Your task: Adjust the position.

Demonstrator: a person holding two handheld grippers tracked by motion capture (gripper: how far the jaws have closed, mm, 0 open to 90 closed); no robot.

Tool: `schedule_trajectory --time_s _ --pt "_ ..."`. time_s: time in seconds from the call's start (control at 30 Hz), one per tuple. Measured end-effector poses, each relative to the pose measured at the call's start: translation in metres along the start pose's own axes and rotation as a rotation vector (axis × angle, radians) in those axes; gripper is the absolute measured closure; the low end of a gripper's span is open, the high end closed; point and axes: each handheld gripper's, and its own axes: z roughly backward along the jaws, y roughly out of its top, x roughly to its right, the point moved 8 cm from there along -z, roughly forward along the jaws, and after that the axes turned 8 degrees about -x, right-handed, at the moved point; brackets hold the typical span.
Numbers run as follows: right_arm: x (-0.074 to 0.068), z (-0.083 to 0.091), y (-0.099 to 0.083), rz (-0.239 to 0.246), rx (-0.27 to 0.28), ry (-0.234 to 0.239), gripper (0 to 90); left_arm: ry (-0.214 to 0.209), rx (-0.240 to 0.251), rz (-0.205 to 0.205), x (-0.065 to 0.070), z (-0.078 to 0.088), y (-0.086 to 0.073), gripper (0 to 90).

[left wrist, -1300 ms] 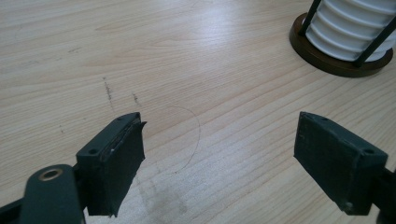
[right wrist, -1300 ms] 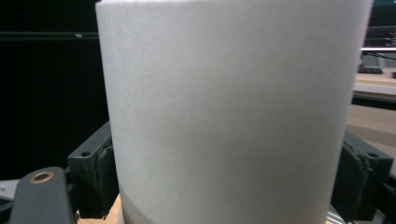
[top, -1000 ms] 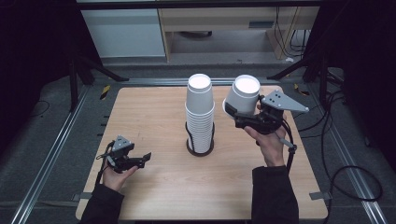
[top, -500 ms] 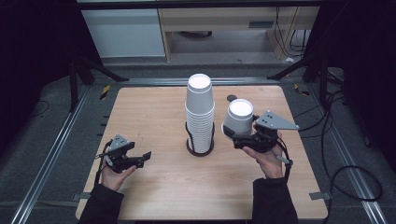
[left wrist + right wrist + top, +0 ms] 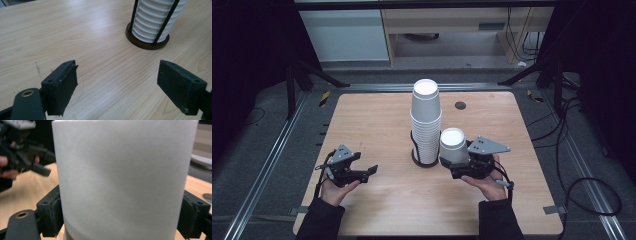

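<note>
Right gripper view: right claw [image 5: 120, 215] clamped around smooth white paper cup [image 5: 120, 177]; left claw [image 5: 120, 85] wide.

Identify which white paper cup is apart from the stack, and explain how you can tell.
The single white paper cup clamped in the right gripper, bottom up. The other cups are nested in the tall white stack in the black wire holder.

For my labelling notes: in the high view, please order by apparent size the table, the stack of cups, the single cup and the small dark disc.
1. Table
2. Stack of cups
3. Single cup
4. Small dark disc
</note>
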Motion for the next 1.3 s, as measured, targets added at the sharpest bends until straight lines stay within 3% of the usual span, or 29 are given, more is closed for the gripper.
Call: schedule_trajectory --time_s 0.23,0.37,0.63,0.97,1.3 --pt "-0.020 -0.022 -0.011 0.047 -0.061 0.067 13.8 -0.036 0.002 -0.018 0.007 0.004 0.005 15.7" --pt "-0.034 -0.037 -0.015 0.105 -0.108 0.114 13.8 -0.058 0.011 -0.035 0.013 0.009 0.009 16.5" --pt "-0.052 -0.058 -0.020 0.174 -0.175 0.177 13.8 -0.098 0.020 -0.073 0.026 0.015 0.015 16.4" --pt "-0.064 -0.077 -0.024 0.221 -0.227 0.229 13.8 -0.157 0.014 -0.134 0.044 0.017 0.018 15.5" --pt "-0.072 -0.092 -0.025 0.247 -0.247 0.253 13.8 -0.181 0.015 -0.150 0.053 0.017 0.021 14.3"
